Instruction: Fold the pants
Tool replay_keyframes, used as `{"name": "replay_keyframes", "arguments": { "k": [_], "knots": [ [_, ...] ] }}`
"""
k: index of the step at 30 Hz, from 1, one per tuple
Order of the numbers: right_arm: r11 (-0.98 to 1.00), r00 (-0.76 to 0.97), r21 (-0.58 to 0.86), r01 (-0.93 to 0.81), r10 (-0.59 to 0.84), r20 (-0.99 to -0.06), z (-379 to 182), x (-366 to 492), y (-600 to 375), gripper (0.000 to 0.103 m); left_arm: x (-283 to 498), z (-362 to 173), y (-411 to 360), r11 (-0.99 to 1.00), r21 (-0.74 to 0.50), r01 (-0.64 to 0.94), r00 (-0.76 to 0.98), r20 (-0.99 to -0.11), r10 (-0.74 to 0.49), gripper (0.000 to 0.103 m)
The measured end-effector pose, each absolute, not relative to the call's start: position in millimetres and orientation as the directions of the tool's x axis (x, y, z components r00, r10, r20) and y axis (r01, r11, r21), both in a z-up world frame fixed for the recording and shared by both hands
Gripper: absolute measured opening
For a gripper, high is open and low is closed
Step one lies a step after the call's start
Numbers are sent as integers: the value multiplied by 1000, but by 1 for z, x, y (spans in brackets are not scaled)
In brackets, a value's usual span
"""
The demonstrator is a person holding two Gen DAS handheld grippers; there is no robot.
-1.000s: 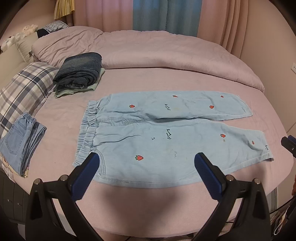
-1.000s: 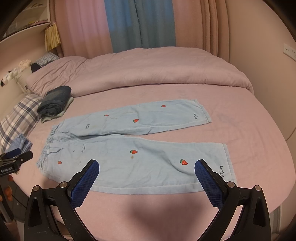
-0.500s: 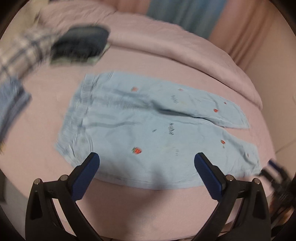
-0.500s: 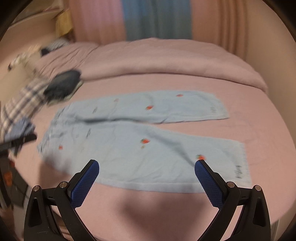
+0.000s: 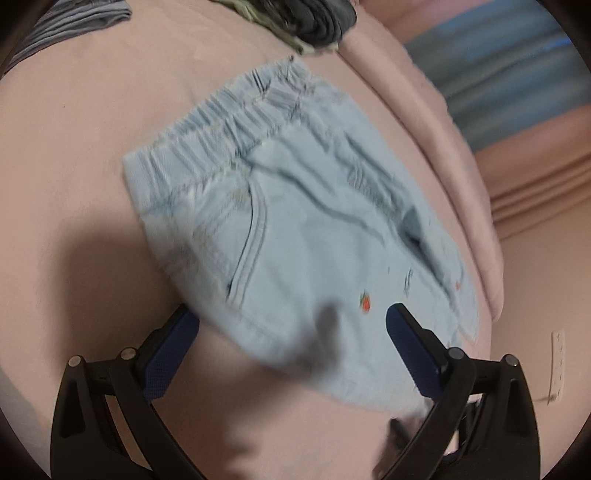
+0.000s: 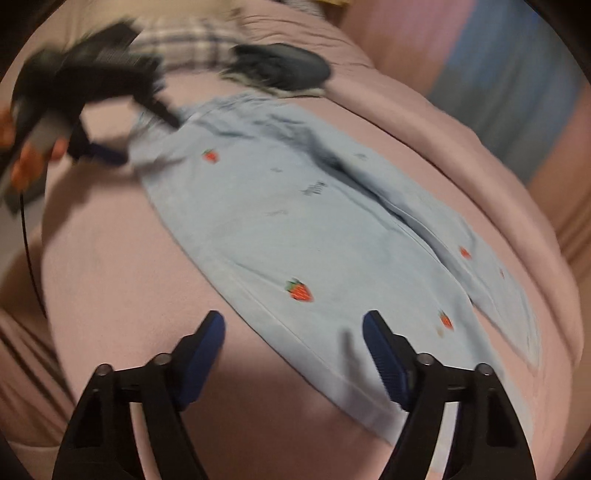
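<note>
Light blue pants with small red strawberries lie spread flat on the pink bed. In the left wrist view my left gripper is open and low over the near hip edge, below the elastic waistband. In the right wrist view my right gripper is open and close above the near leg's lower edge. The left gripper also shows in the right wrist view, blurred, at the waistband end. Both grippers are empty.
A stack of folded dark clothes sits past the waistband; it also shows in the left wrist view. A plaid pillow lies behind. A bunched pink duvet runs along the far side. Curtains hang beyond.
Both grippers have dropped down and moved in close to the pants: the left toward the waistband end, the right toward the near leg. Both stay open. The pants have not moved.
</note>
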State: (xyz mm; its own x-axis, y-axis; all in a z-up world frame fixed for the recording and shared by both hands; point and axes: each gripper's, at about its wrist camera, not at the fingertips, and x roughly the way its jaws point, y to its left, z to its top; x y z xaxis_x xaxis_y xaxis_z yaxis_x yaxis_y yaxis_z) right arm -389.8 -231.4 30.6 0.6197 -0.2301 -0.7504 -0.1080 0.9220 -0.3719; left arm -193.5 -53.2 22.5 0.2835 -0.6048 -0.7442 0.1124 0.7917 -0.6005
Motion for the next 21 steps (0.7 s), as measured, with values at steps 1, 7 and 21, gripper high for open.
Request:
{"name": "replay_keyframes", "arguments": {
  "k": [1,7,21],
  "knots": [
    [908,643,-401,-122,-235,-729,29,-389,-229,69,-190,20,-55,792,-603,101,297,-741,-602,94],
    [872,660,-462,-162,-252,-708,27,-360,-219,9,-171,22,-61,834,-543,97,304,-782,-544,18],
    [997,616,69,-26,71,-784,58,-390,-269,51,-180,30,-44,922,-266,280,284,-895,-344,54]
  ]
}}
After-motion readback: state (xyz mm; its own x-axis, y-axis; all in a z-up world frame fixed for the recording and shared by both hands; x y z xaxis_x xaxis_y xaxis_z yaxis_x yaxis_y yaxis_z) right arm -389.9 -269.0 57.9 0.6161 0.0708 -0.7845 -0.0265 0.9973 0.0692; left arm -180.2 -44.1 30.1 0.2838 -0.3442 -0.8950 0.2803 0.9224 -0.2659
